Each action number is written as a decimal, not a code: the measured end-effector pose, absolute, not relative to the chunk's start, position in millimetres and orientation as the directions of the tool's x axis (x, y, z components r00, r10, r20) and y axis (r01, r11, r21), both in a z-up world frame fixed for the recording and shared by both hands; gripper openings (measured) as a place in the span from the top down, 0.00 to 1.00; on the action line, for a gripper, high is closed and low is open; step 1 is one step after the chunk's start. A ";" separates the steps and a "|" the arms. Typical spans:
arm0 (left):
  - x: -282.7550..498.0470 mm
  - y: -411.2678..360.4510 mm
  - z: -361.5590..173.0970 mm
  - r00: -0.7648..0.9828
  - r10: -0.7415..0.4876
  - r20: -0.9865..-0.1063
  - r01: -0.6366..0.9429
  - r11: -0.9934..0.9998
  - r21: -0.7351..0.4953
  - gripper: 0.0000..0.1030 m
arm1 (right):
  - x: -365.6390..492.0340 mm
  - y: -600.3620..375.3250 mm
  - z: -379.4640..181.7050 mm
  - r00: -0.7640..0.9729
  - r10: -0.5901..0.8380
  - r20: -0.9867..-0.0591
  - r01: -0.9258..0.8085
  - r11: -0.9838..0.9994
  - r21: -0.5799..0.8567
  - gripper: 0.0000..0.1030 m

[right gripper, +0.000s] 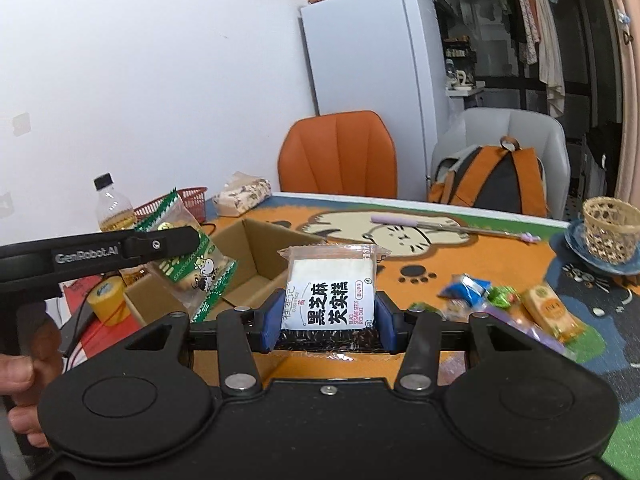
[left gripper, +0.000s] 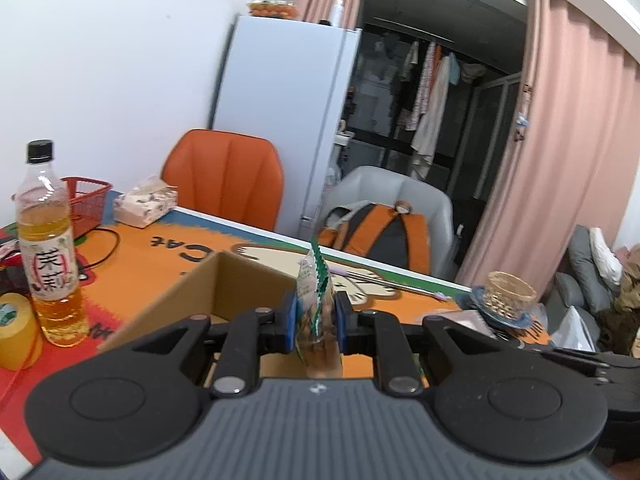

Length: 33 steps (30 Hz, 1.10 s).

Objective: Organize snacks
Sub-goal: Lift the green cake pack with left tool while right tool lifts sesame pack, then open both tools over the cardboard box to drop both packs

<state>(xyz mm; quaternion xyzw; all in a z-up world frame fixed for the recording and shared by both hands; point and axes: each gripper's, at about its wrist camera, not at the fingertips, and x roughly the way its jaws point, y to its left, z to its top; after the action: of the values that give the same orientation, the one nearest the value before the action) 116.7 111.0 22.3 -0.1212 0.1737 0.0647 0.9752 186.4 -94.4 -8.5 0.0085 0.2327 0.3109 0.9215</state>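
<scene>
My left gripper (left gripper: 314, 316) is shut on a green-and-clear snack packet (left gripper: 314, 288), held edge-on above the open cardboard box (left gripper: 224, 280). In the right wrist view the same packet (right gripper: 192, 264) hangs over the box (right gripper: 260, 256) under the left gripper's arm. My right gripper (right gripper: 326, 320) is shut on a black sesame rice cake packet (right gripper: 332, 292), held above the table just right of the box. Several loose snacks (right gripper: 516, 304) lie on the cat-pattern mat to the right.
A tea bottle (left gripper: 50, 256) and a yellow tape roll (left gripper: 16, 328) stand left of the box. A red basket (left gripper: 86, 204) and tissue pack (left gripper: 146, 202) sit behind. A wicker cup on a blue plate (right gripper: 610, 232) and a purple pen (right gripper: 452, 228) lie at the right. Chairs stand beyond.
</scene>
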 end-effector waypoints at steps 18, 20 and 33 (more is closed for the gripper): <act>142.4 159.7 8.1 0.895 0.219 -0.388 -0.324 0.919 -0.227 0.78 | 195.6 -50.1 -4.4 0.652 0.627 -0.426 -0.631 0.760 0.153 0.54; 138.9 161.7 7.4 0.890 0.227 -0.395 -0.338 0.910 -0.239 0.67 | 196.8 -44.9 -3.5 0.651 0.629 -0.424 -0.636 0.758 0.147 0.54; 92.4 163.5 9.5 0.908 0.244 -0.339 -0.346 0.895 -0.283 0.25 | 206.0 -14.4 -4.6 0.616 0.657 -0.435 -0.655 0.734 0.180 0.54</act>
<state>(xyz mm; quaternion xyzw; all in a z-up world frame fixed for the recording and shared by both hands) 92.4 163.5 9.5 -0.1707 0.1492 0.1534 0.9618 206.0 -14.4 -4.6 0.0019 0.2428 0.3647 0.8989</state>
